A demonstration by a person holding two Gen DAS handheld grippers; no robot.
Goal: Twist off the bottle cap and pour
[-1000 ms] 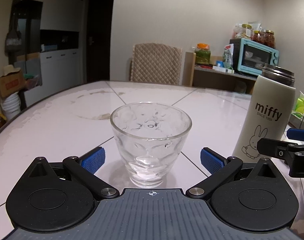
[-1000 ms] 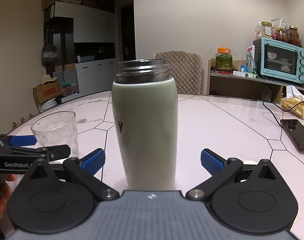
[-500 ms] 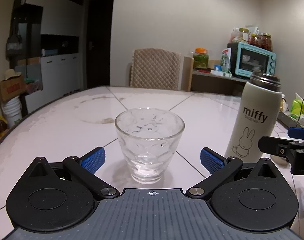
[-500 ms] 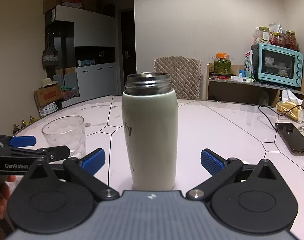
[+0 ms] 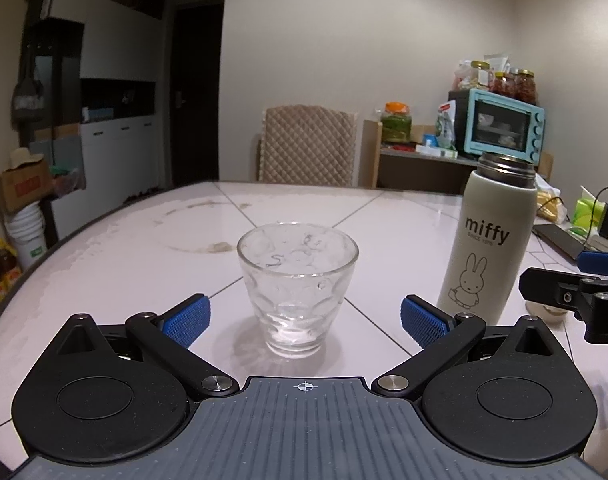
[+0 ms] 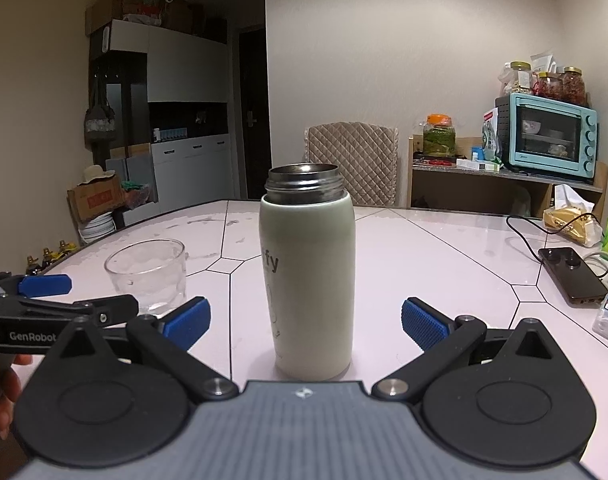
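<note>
A clear dimpled glass (image 5: 298,292) stands upright on the white table, just ahead of my open, empty left gripper (image 5: 303,316); the glass also shows in the right wrist view (image 6: 147,274). A pale green "miffy" bottle (image 6: 307,272) stands upright with its steel threaded mouth uncapped, just ahead of my open, empty right gripper (image 6: 306,318). The bottle also shows right of the glass in the left wrist view (image 5: 490,236). No cap is in view.
The white table (image 5: 152,248) curves away at left. A phone (image 6: 572,276) with a cable and some packets lie at the right. A quilted chair (image 6: 350,164) stands behind the table. A shelf with a blue oven (image 6: 544,136) stands at the back right.
Both grippers have drawn back from the glass and the bottle, which look smaller and farther now. Both stay open. The glass and bottle have not moved.
</note>
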